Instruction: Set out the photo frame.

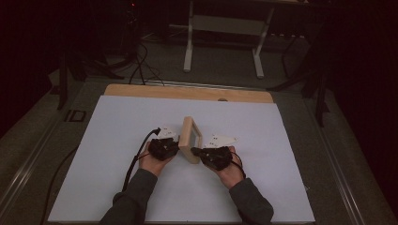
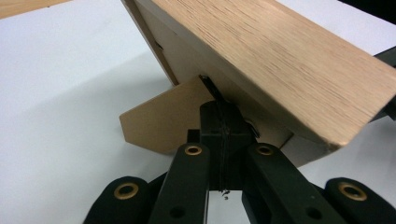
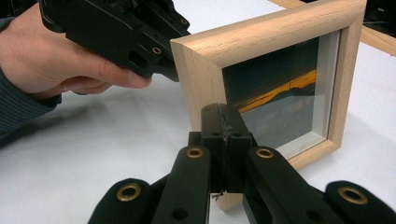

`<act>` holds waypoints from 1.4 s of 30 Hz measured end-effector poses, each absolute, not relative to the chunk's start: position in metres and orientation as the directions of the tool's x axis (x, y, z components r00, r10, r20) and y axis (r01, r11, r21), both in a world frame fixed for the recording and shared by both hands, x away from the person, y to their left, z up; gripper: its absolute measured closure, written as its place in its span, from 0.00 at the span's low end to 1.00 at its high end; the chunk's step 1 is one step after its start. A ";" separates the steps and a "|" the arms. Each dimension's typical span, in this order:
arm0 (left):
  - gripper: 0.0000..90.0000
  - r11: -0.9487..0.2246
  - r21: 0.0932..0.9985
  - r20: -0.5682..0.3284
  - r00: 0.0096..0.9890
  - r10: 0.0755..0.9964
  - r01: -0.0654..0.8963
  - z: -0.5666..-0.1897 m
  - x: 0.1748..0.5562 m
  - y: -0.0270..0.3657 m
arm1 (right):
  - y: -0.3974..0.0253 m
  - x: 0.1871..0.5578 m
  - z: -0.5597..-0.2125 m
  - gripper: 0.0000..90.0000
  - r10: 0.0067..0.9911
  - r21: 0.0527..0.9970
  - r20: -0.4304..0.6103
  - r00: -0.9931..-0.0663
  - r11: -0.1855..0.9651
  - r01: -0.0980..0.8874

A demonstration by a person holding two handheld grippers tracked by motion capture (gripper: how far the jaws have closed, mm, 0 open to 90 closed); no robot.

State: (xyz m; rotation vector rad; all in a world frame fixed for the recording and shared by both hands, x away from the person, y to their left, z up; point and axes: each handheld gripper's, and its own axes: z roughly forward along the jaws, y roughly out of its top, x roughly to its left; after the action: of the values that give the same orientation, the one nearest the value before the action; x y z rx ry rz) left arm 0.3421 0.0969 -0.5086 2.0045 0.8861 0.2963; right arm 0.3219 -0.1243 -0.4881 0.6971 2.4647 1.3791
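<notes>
A light wooden picture frame [image 1: 190, 139] stands upright in the middle of the white table [image 1: 117, 140], propped on its back stand [image 2: 163, 121]. Its glass front [image 3: 280, 102] shows a dark picture with an orange streak. My left gripper [image 1: 177, 146] is behind the frame [image 2: 280, 60], jaws shut, tips [image 2: 219, 109] against the back board where a thin dark clip [image 2: 208, 84] sticks out. I cannot tell whether the clip is pinched. My right gripper [image 1: 193, 151] is in front, jaws shut, tips [image 3: 223, 112] touching the frame's [image 3: 261, 32] near lower corner. The left gripper [image 3: 116, 28] and its hand [image 3: 60, 60] show beyond.
A bare wooden strip [image 1: 187, 92] runs along the table's far edge. Beyond it stand the white legs of a desk [image 1: 187, 47], and cables [image 1: 141, 65] lie on the floor at the far left. White table surface spreads on both sides of the frame.
</notes>
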 end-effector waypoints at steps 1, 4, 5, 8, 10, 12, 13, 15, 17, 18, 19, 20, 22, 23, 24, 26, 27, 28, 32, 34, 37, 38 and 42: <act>1.00 -0.341 0.812 -0.127 0.715 0.688 0.473 -0.509 0.342 0.097 | -0.124 0.322 -0.488 1.00 0.511 0.847 0.032 -0.859 0.443 0.294; 0.99 -0.343 0.813 -0.120 0.712 0.692 0.470 -0.509 0.342 0.097 | -0.125 0.322 -0.488 1.00 0.509 0.847 0.027 -0.860 0.446 0.291; 0.96 -0.343 0.812 -0.119 0.709 0.695 0.472 -0.509 0.342 0.098 | -0.125 0.322 -0.488 0.99 0.509 0.846 0.025 -0.860 0.447 0.290; 0.91 -0.343 0.807 -0.118 0.700 0.704 0.481 -0.509 0.343 0.099 | -0.125 0.321 -0.488 0.96 0.512 0.843 0.014 -0.859 0.456 0.286; 0.87 -0.337 0.804 -0.120 0.689 0.715 0.490 -0.508 0.342 0.100 | -0.126 0.321 -0.489 0.95 0.512 0.841 0.010 -0.859 0.460 0.284; 0.85 -0.335 0.806 -0.116 0.685 0.719 0.488 -0.507 0.341 0.101 | -0.128 0.322 -0.490 0.94 0.518 0.840 0.011 -0.855 0.459 0.289; 0.83 -0.333 0.806 -0.114 0.680 0.724 0.490 -0.507 0.340 0.102 | -0.129 0.322 -0.490 0.94 0.521 0.839 0.011 -0.853 0.459 0.291; 0.80 -0.334 0.806 -0.108 0.676 0.728 0.488 -0.506 0.339 0.104 | -0.131 0.323 -0.490 0.93 0.525 0.841 0.012 -0.851 0.455 0.293; 0.78 -0.325 0.808 -0.109 0.667 0.737 0.491 -0.505 0.336 0.108 | -0.134 0.323 -0.489 0.91 0.531 0.842 0.013 -0.847 0.451 0.296; 0.77 -0.323 0.809 -0.110 0.665 0.739 0.491 -0.504 0.335 0.109 | -0.135 0.323 -0.488 0.91 0.534 0.842 0.012 -0.845 0.450 0.296; 0.76 -0.318 0.811 -0.108 0.659 0.744 0.492 -0.503 0.334 0.111 | -0.136 0.324 -0.488 0.90 0.535 0.843 0.013 -0.844 0.448 0.297; 0.75 -0.314 0.812 -0.107 0.655 0.748 0.491 -0.502 0.332 0.113 | -0.137 0.324 -0.488 0.90 0.540 0.842 0.015 -0.842 0.447 0.302; 0.73 -0.313 0.816 -0.098 0.650 0.753 0.486 -0.500 0.329 0.115 | -0.138 0.324 -0.488 0.89 0.542 0.841 0.014 -0.840 0.448 0.303; 0.71 -0.314 0.817 -0.095 0.650 0.754 0.484 -0.499 0.327 0.116 | -0.139 0.324 -0.489 0.88 0.543 0.839 0.011 -0.840 0.452 0.304; 0.70 -0.315 0.816 -0.093 0.648 0.756 0.485 -0.499 0.326 0.116 | -0.140 0.324 -0.489 0.88 0.545 0.838 0.012 -0.838 0.452 0.306; 0.67 -0.317 0.816 -0.088 0.646 0.759 0.483 -0.499 0.325 0.117 | -0.141 0.324 -0.490 0.87 0.547 0.837 0.013 -0.837 0.452 0.308; 0.67 -0.316 0.815 -0.088 0.642 0.761 0.486 -0.499 0.321 0.119 | -0.142 0.324 -0.490 0.87 0.548 0.836 0.013 -0.836 0.454 0.310; 0.66 -0.313 0.814 -0.093 0.642 0.761 0.489 -0.499 0.320 0.120 | -0.144 0.325 -0.491 0.86 0.552 0.833 0.014 -0.834 0.455 0.315; 0.62 -0.299 0.812 -0.114 0.638 0.761 0.501 -0.500 0.316 0.124 | -0.147 0.325 -0.492 0.83 0.558 0.831 0.014 -0.830 0.455 0.320; 0.60 -0.303 0.812 -0.112 0.642 0.758 0.499 -0.499 0.312 0.126 | -0.149 0.326 -0.493 0.82 0.564 0.829 0.018 -0.826 0.453 0.328; 0.58 -0.300 0.813 -0.122 0.649 0.751 0.499 -0.498 0.308 0.127 | -0.151 0.327 -0.493 0.80 0.568 0.827 0.018 -0.823 0.454 0.331; 0.56 -0.300 0.813 -0.123 0.652 0.748 0.498 -0.498 0.306 0.127 | -0.151 0.327 -0.493 0.80 0.571 0.826 0.019 -0.821 0.454 0.335; 0.51 -0.298 0.817 -0.127 0.658 0.743 0.494 -0.495 0.302 0.125 | -0.152 0.327 -0.495 0.78 0.576 0.825 0.020 -0.817 0.452 0.339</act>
State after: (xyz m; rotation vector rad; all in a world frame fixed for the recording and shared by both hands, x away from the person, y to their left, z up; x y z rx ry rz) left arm 0.3019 0.1247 -0.4953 1.9648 0.9648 0.3450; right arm 0.3272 -0.1524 -0.4945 0.7887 2.4427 1.2977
